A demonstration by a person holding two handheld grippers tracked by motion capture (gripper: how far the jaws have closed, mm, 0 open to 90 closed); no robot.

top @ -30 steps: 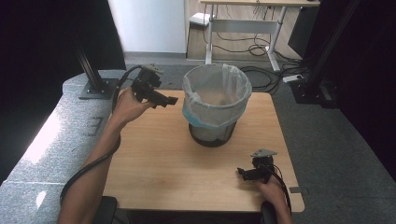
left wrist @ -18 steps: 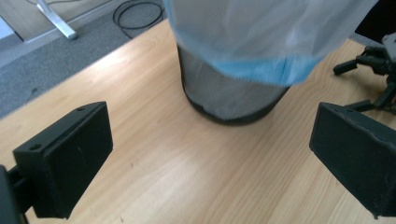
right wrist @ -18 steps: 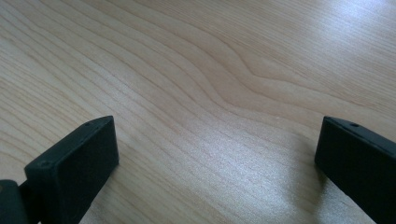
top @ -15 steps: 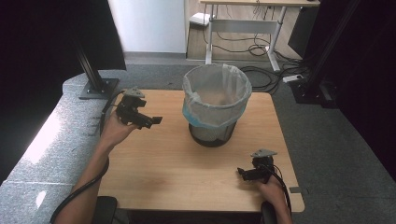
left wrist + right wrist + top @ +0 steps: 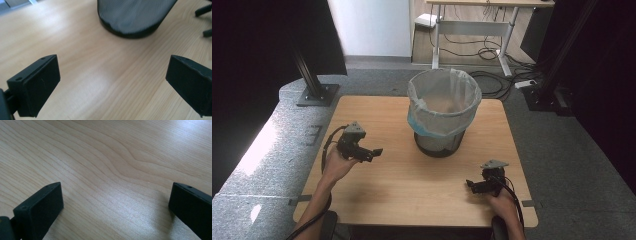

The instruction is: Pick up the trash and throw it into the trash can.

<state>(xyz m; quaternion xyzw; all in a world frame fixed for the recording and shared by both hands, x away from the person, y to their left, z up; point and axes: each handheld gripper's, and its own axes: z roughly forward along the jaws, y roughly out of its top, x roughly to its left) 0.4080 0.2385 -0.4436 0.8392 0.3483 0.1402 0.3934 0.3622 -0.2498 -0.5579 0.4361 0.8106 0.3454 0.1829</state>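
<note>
A black mesh waste bin [image 5: 443, 112] lined with a pale plastic bag stands at the middle back of the wooden table [image 5: 402, 185]. My left gripper [image 5: 374, 152] hovers low over the table's left part, left of the bin, jaws wide apart and empty. In the left gripper view the bin's base [image 5: 132, 17] lies ahead and the gripper [image 5: 112, 80] is open over bare wood. My right gripper [image 5: 470, 184] rests near the front right corner, open and empty. In the right gripper view it [image 5: 115, 207] spans plain wood grain.
A grey stone ledge [image 5: 257, 165] borders the table on the left, with a black post base [image 5: 316, 94] at its back. Behind the table are a white desk frame and floor cables [image 5: 492, 75]. In the left gripper view, the other gripper's tips [image 5: 203, 11] lie far right.
My left gripper has come down and back from beside the bin's rim to the table's left part, toward the person. The right gripper has stayed put.
</note>
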